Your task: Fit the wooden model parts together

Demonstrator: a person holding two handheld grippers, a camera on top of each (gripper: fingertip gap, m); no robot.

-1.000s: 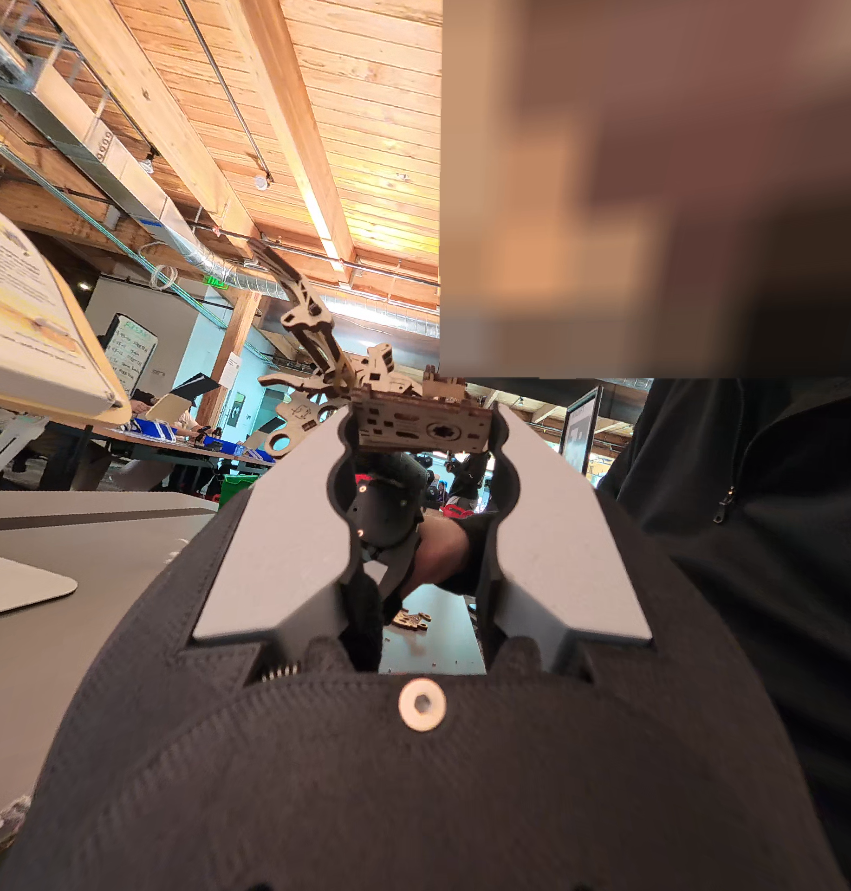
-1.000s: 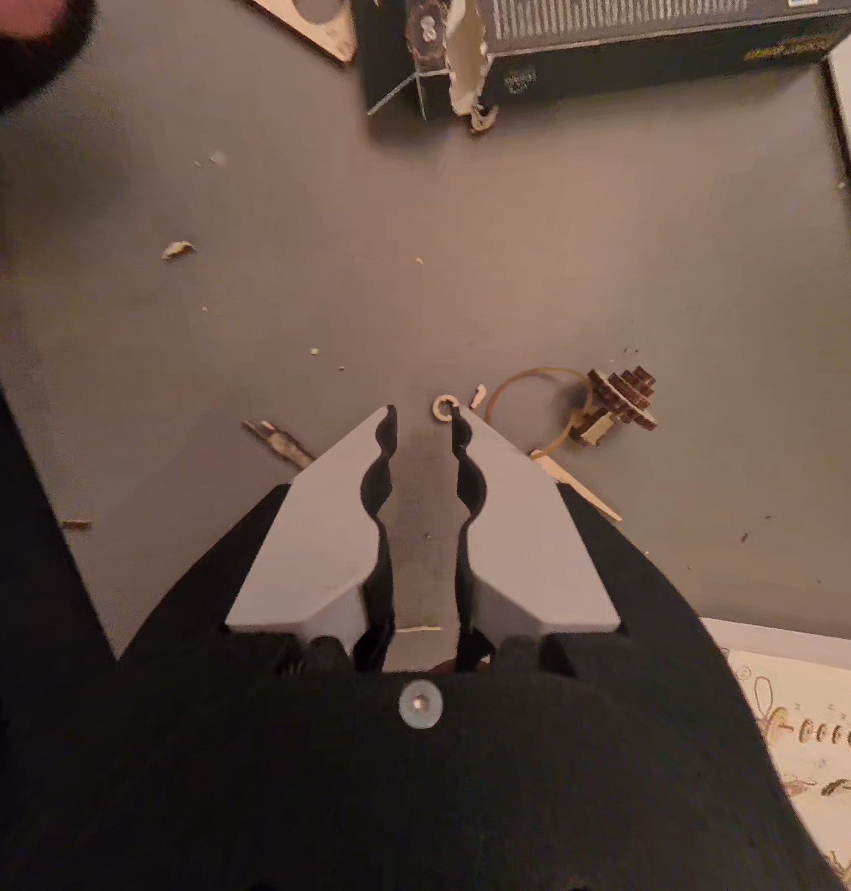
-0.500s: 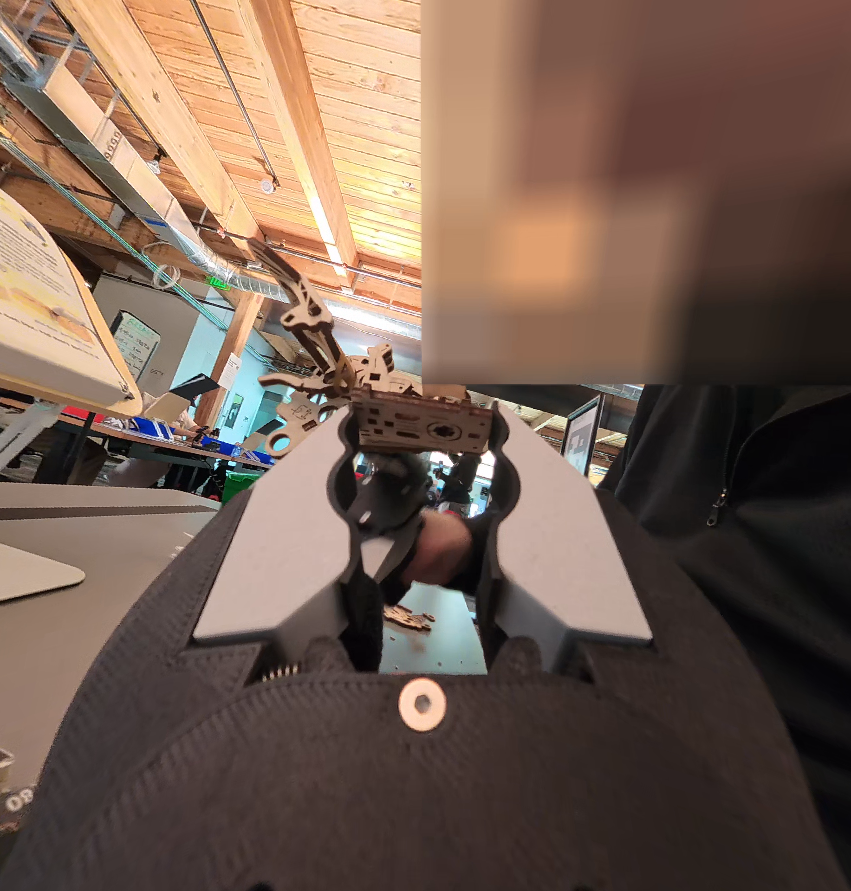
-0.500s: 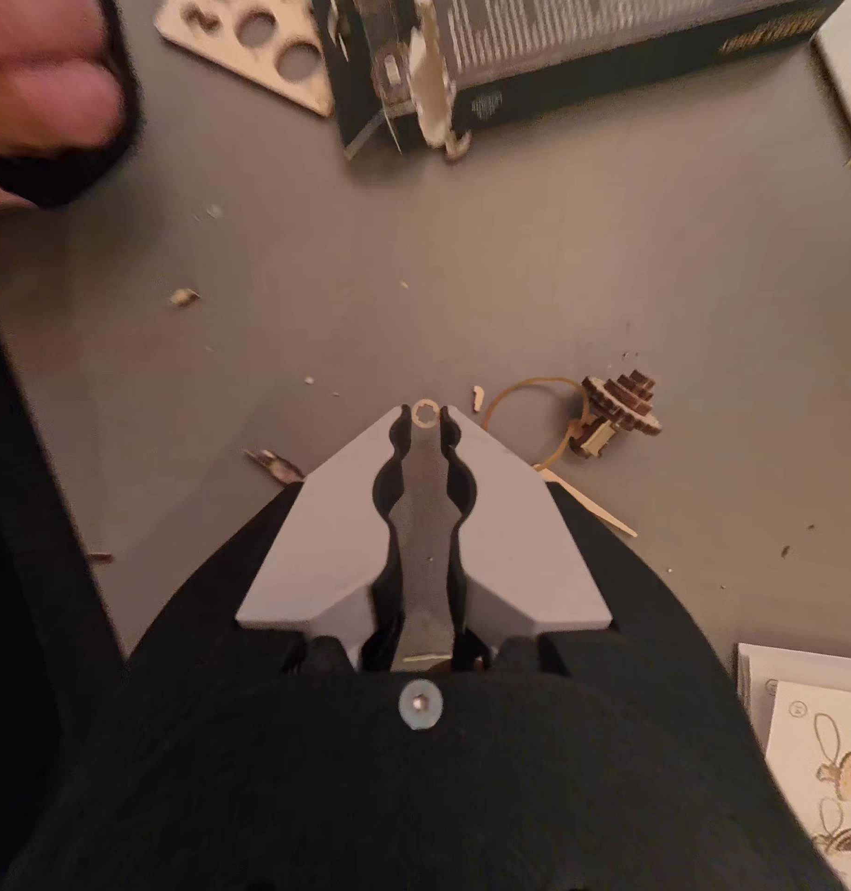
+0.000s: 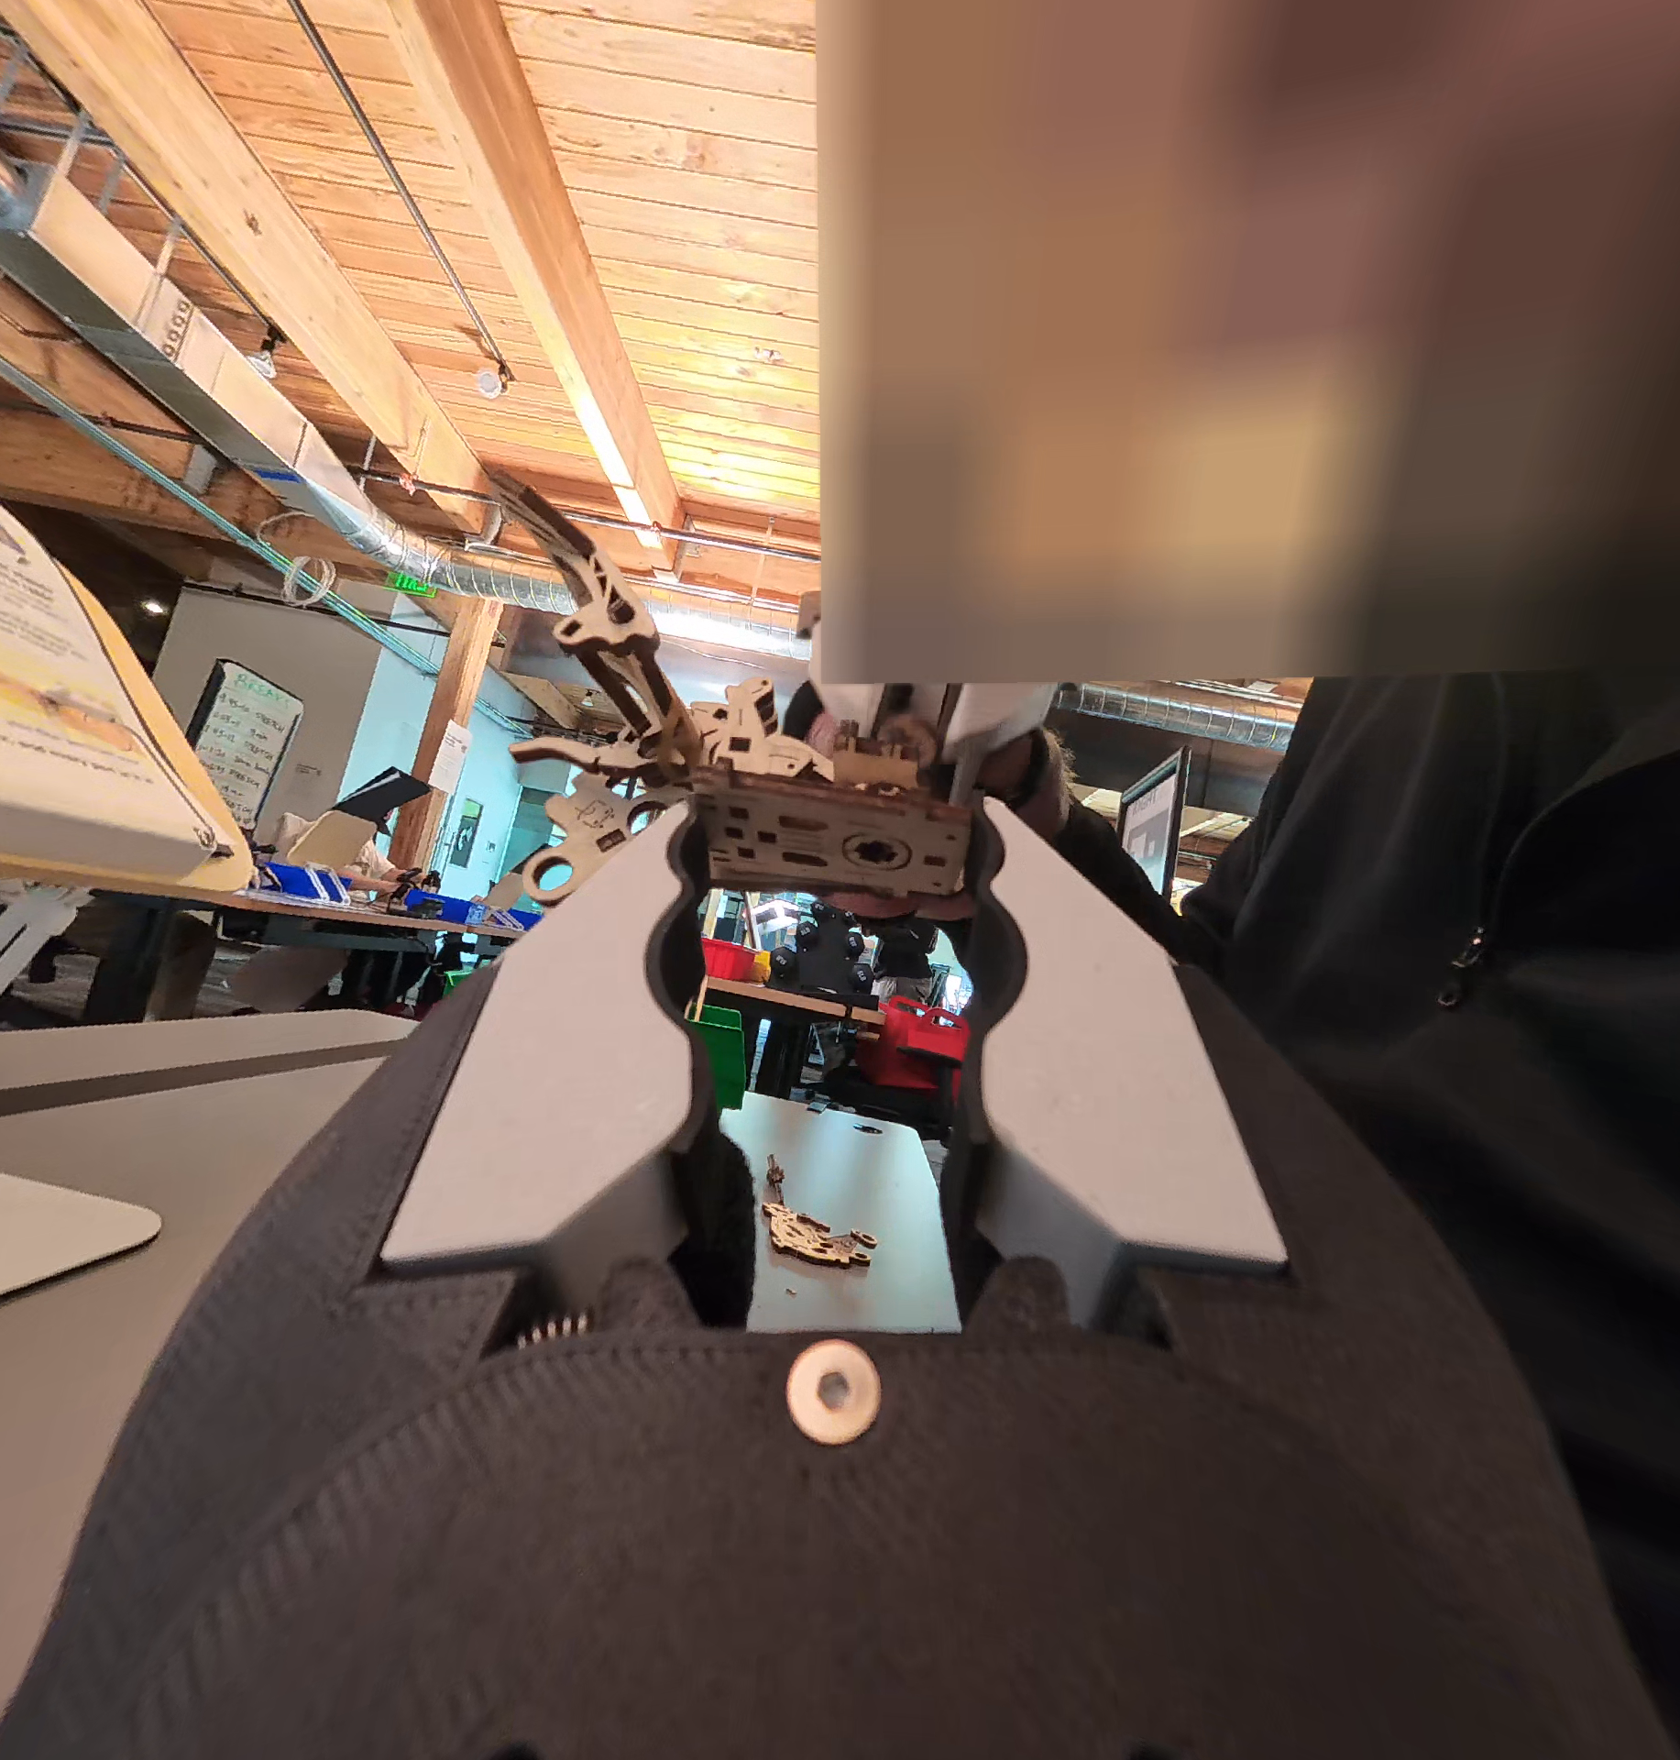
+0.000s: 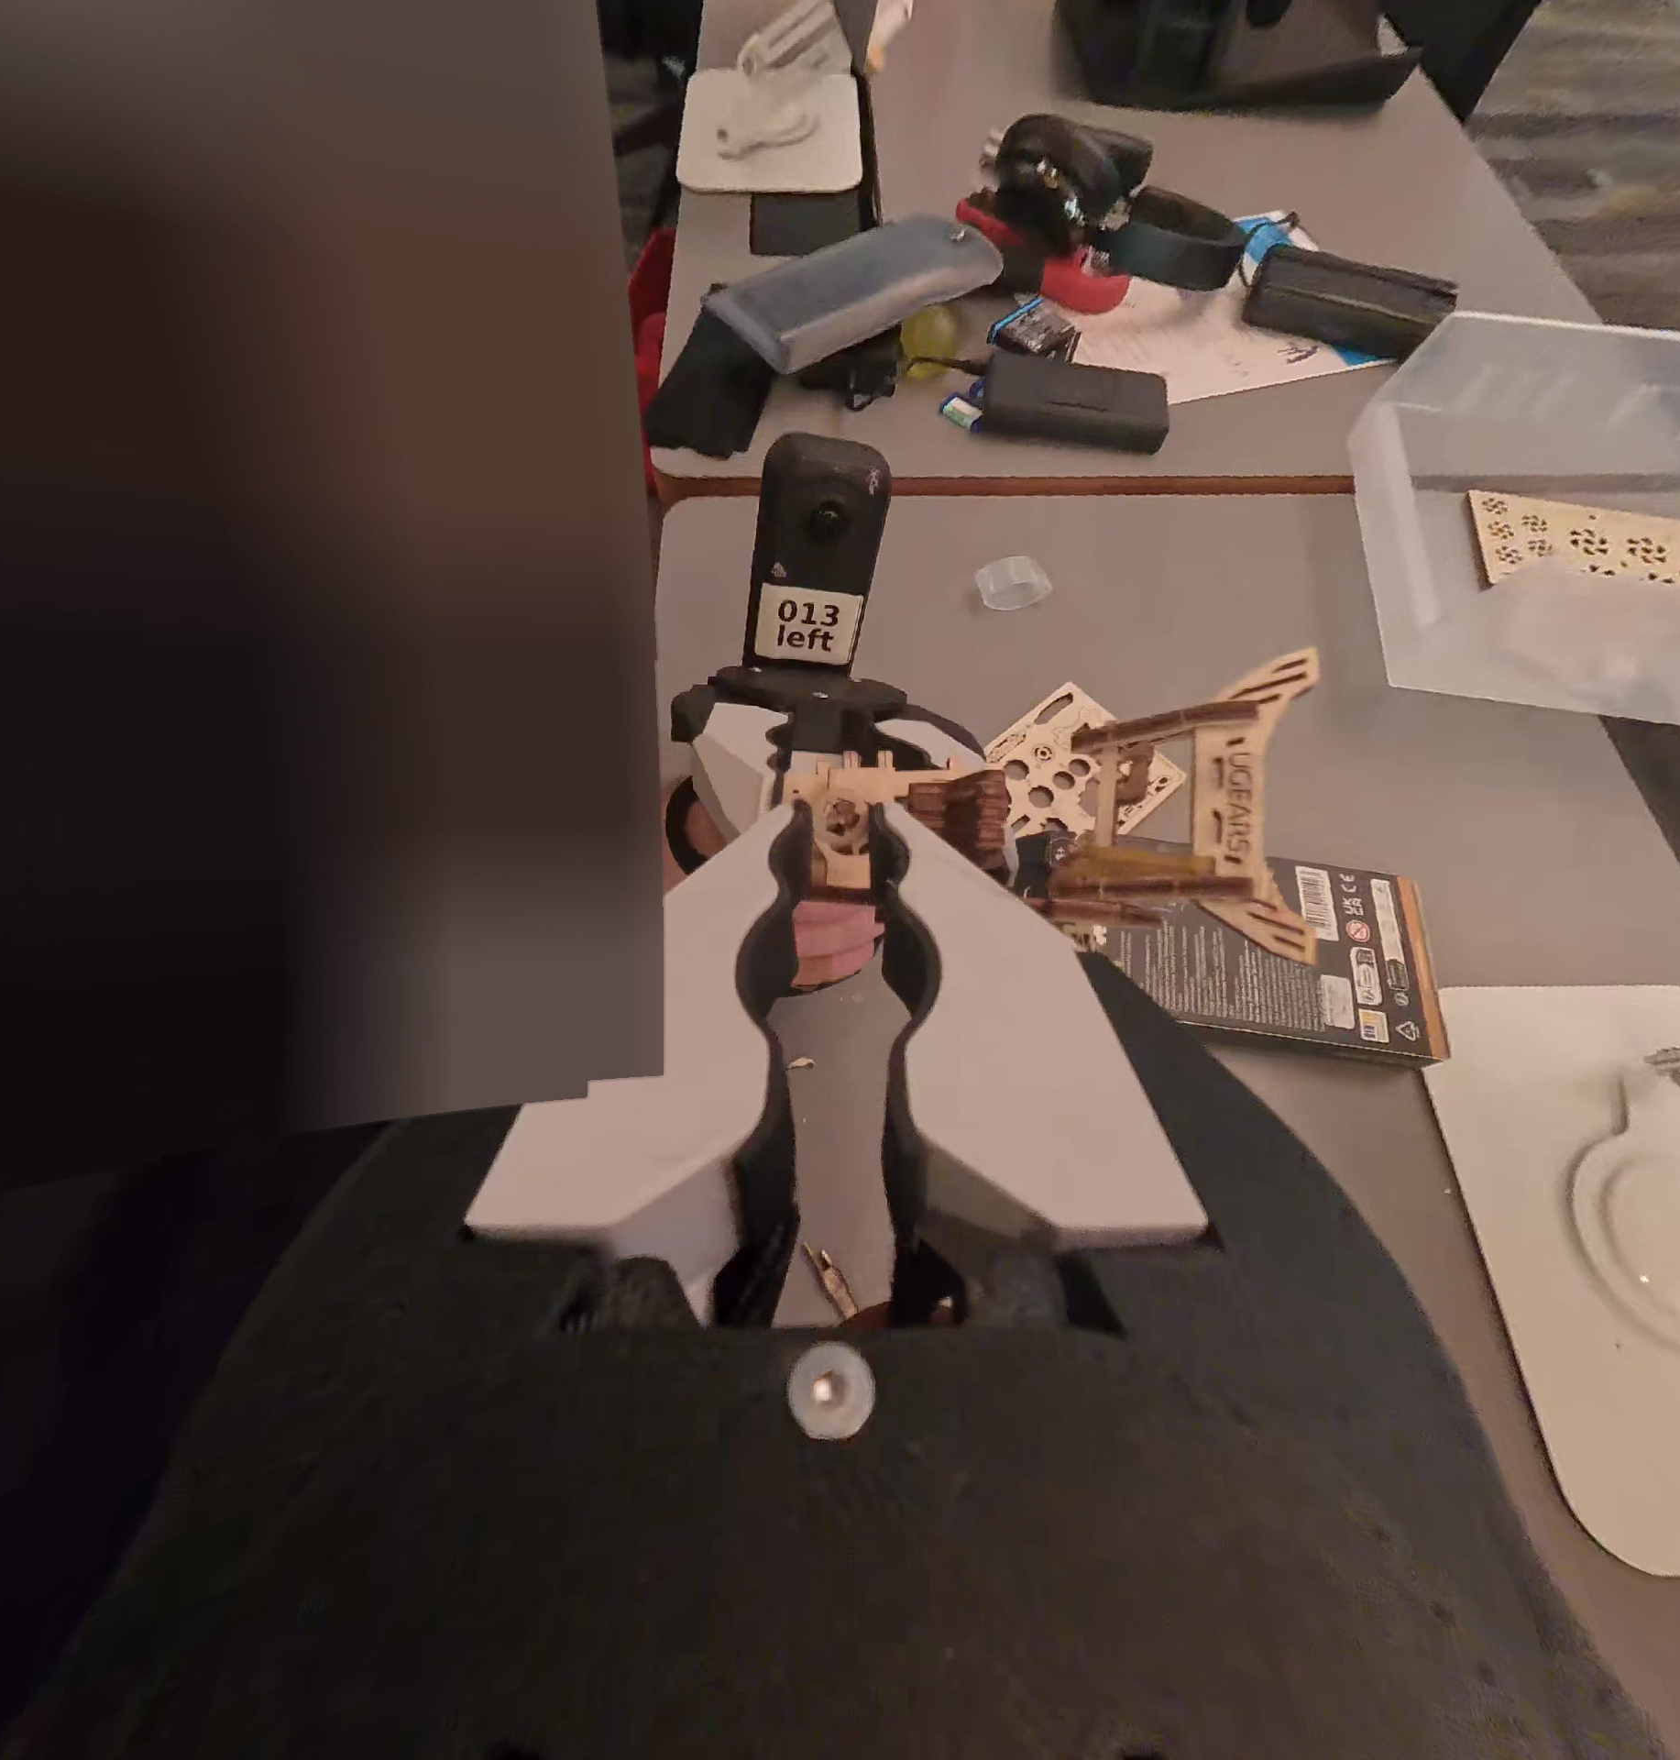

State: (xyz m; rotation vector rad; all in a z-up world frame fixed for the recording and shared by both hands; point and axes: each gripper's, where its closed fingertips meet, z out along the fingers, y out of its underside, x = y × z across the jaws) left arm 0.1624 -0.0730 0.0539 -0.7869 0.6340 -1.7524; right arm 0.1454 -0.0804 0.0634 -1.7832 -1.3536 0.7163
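The pale laser-cut wooden model (image 5: 831, 843), a flat perforated plate with curved arms and a winged frame fixed to it, is held up in the air above the grey table (image 6: 1198, 590). It is clamped at its plate between the two grey fingertips of the left gripper (image 5: 831, 838), whose fingers are kept apart only by the width of the plate. In the left wrist view the arms of the model are seen rising to the upper left against the wooden plank ceiling (image 5: 626, 190).

In the right wrist view the same model (image 6: 912, 795) is seen from the other side, with a small round wooden part at its near end lying between the tips of the right gripper (image 6: 840, 819). The grey fingers (image 6: 959, 914) of this gripper are brought close together at the tips; whether the part is really pressed or only enclosed cannot be told. The winged frame of the model is extended to the right, over a dark flat cardboard box (image 6: 1283, 962) lying on the table.

A small flat wooden piece (image 5: 817, 1238) is seen on the table below the left gripper. A clear plastic container (image 6: 1540, 495) is placed at the right edge, and a white moulded tray (image 6: 1578, 1286) nearer to the camera.
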